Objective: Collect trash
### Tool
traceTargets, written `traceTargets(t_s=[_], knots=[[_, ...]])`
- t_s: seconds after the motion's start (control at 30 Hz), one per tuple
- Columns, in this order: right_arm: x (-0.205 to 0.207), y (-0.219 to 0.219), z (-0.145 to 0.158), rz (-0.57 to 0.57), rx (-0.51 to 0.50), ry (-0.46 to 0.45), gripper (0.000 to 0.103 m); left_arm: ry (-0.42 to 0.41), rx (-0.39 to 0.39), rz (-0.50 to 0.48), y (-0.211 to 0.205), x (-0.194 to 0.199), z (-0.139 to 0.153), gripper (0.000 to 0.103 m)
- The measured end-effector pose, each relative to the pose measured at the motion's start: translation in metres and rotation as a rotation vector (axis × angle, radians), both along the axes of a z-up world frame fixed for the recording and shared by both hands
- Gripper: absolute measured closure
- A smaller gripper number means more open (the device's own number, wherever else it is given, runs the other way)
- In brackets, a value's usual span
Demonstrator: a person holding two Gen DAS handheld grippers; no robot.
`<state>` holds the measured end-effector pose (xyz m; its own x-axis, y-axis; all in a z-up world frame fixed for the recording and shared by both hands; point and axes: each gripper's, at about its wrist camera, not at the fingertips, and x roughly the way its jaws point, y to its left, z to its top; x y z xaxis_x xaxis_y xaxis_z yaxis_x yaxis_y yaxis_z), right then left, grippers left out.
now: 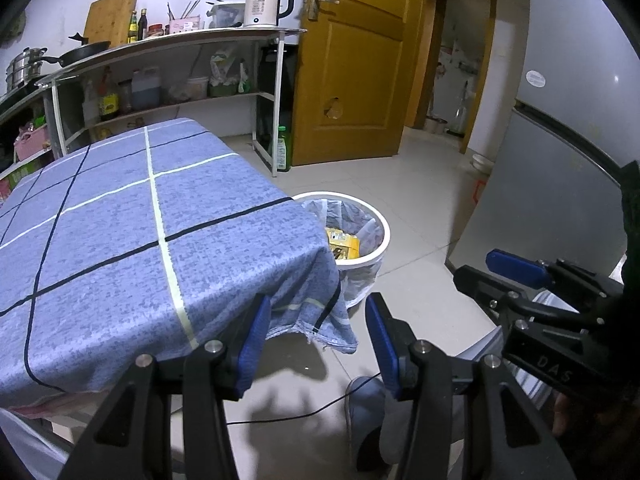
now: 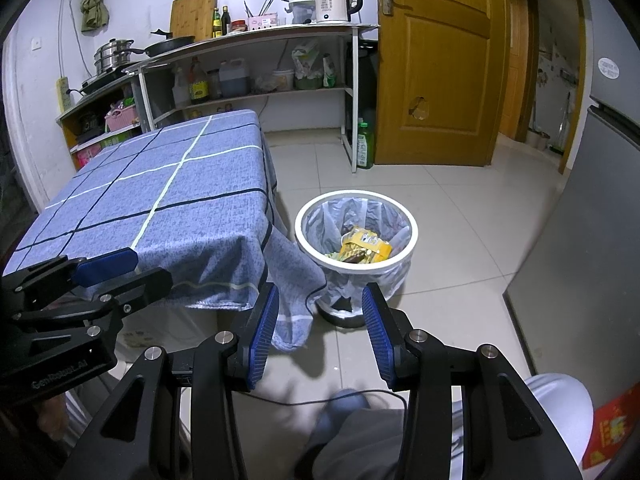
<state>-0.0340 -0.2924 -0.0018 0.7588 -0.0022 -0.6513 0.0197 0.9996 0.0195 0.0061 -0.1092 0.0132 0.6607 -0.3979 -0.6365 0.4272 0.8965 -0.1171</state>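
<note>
The trash I can see is already inside the waste bin [image 2: 356, 236]: a crumpled yellow snack wrapper [image 2: 364, 245] lies at the bottom of the bin's clear plastic liner [image 2: 384, 276], with some darker scraps under it. The bin is round with a white rim and stands on the tiled floor [image 2: 460, 220], just beside the near corner of the tabletop [image 2: 160, 184].

The tabletop carries a blue checked cloth [image 1: 160, 216], and I see nothing lying on the cloth in either view. One corner of the cloth hangs down loose next to the bin.

My right gripper [image 2: 320, 320] hangs above the floor in front of the bin, its jaws spread wide and holding nothing. My left gripper [image 1: 316, 332] is at the tabletop's near corner, its jaws equally wide and empty.

A thin black cable [image 2: 360, 396] trails across the floor near my foot.

Risks as I judge them: the hanging cloth corner could catch in either open gripper and drag the cloth off. The liner's loose skirt could snag on a finger and tip the light bin, spilling the wrapper. The cable could trip me. The two grippers sit close together and could knock each other.
</note>
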Motion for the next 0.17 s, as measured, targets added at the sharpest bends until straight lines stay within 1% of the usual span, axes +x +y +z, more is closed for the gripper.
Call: traceTargets(t_s=[0.17], knots=[[0.0006, -0.002, 0.0005, 0.001, 0.001, 0.002, 0.059, 0.0, 0.002, -0.002, -0.0012, -0.0003, 0.0002, 0.052]])
